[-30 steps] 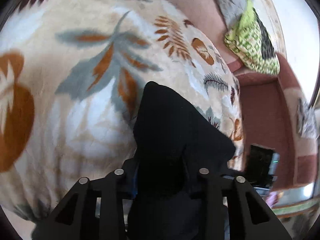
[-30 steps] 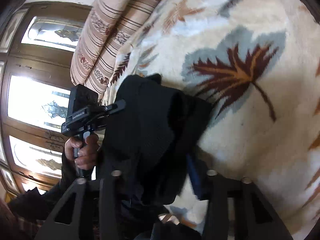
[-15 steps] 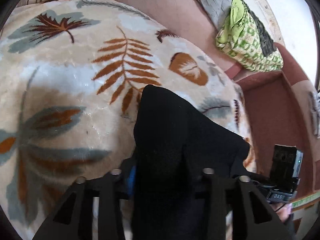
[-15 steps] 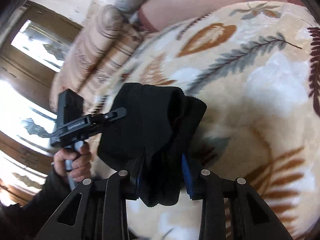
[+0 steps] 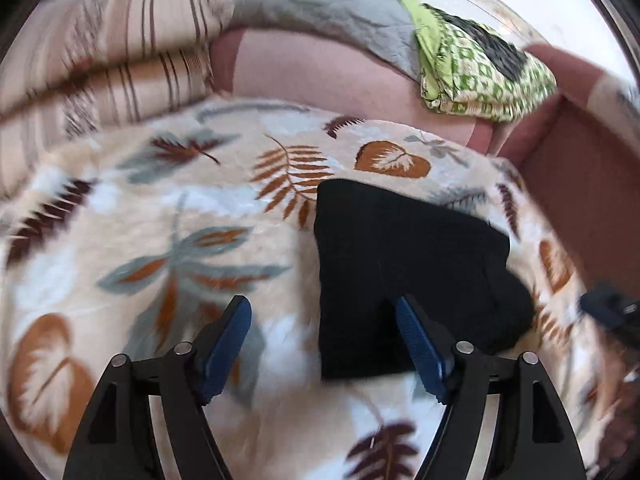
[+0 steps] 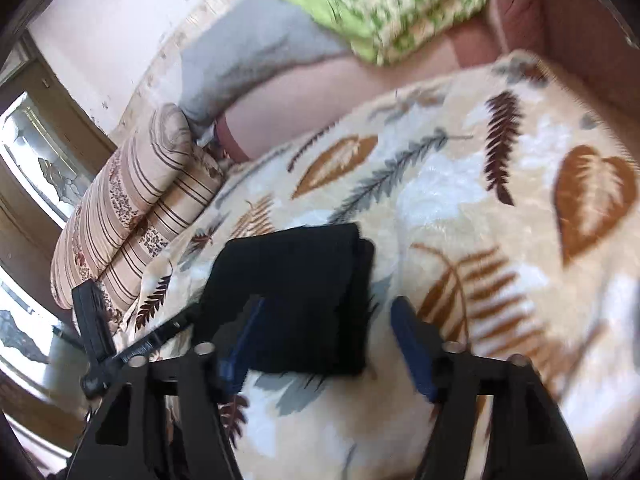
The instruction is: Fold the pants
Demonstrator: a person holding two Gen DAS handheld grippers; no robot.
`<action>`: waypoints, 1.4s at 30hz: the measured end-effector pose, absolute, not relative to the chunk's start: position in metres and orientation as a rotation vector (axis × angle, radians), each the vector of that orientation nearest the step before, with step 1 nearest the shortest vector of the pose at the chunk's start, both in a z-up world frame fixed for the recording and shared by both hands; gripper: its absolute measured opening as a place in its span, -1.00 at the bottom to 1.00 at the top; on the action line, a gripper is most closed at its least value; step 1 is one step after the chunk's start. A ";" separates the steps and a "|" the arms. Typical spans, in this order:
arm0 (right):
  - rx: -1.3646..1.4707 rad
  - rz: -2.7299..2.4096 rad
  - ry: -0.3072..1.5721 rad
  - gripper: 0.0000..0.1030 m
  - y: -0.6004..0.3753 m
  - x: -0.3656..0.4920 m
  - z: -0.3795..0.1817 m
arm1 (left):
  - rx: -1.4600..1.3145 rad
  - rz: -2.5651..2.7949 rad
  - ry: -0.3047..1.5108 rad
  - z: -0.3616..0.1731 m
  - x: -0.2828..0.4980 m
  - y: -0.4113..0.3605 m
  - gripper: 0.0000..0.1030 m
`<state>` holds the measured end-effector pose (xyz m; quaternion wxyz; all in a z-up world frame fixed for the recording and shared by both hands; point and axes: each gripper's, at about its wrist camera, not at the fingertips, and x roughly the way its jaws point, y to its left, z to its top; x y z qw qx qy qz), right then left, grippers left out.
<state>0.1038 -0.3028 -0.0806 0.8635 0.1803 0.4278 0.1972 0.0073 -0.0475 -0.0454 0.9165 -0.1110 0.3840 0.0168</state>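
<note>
Left wrist view: the left gripper (image 5: 322, 344) is hovering over a leaf-printed blanket (image 5: 168, 240), its blue-padded jaws standing wide with nothing pressed between them, having just been opening; the black pants (image 5: 404, 276) are lying folded into a compact bundle on the blanket, just right of centre, the near left corner of the bundle showing between the jaws while the right blue pad (image 5: 420, 348) is overlapping the near edge of the cloth, though motion blur leaves it unclear whether it is touching; farther off, a striped cushion (image 5: 120, 52) is sitting at the far left, a grey cloth (image 5: 320, 4) is draping over a pink sofa back (image 5: 320, 76), and a green patterned cloth (image 5: 484, 76) is resting at the far right; a dark blurred device at the right edge is probably the right gripper (image 5: 610, 308).

Right wrist view: the right gripper (image 6: 324, 344) is also hanging above the blanket (image 6: 500, 208) with its jaws spread wide and gripping nothing, having just been opening; the pants (image 6: 296, 300) are lying flat in a folded stack on the blanket, the near right part of the stack sitting between the jaws and the left blue pad (image 6: 240, 344) lying in front of the cloth; at the near left the left gripper (image 6: 124, 344) is appearing as a dark frame beside the stack; the striped cushion (image 6: 136, 204) is lying at the left, with the grey cloth (image 6: 248, 52) and the green patterned cloth (image 6: 392, 12) beyond it at the far side.
</note>
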 end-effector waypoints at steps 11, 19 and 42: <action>0.275 0.349 0.730 0.41 -0.276 0.032 -0.060 | -0.141 0.104 0.711 -0.036 -0.047 -0.076 0.52; 0.269 0.344 0.762 0.41 -0.274 0.037 -0.067 | -0.131 0.090 0.724 -0.038 -0.037 -0.074 0.52; 0.156 0.498 0.707 0.20 -0.255 0.095 -0.058 | -0.354 0.001 0.707 -0.042 -0.013 -0.040 0.52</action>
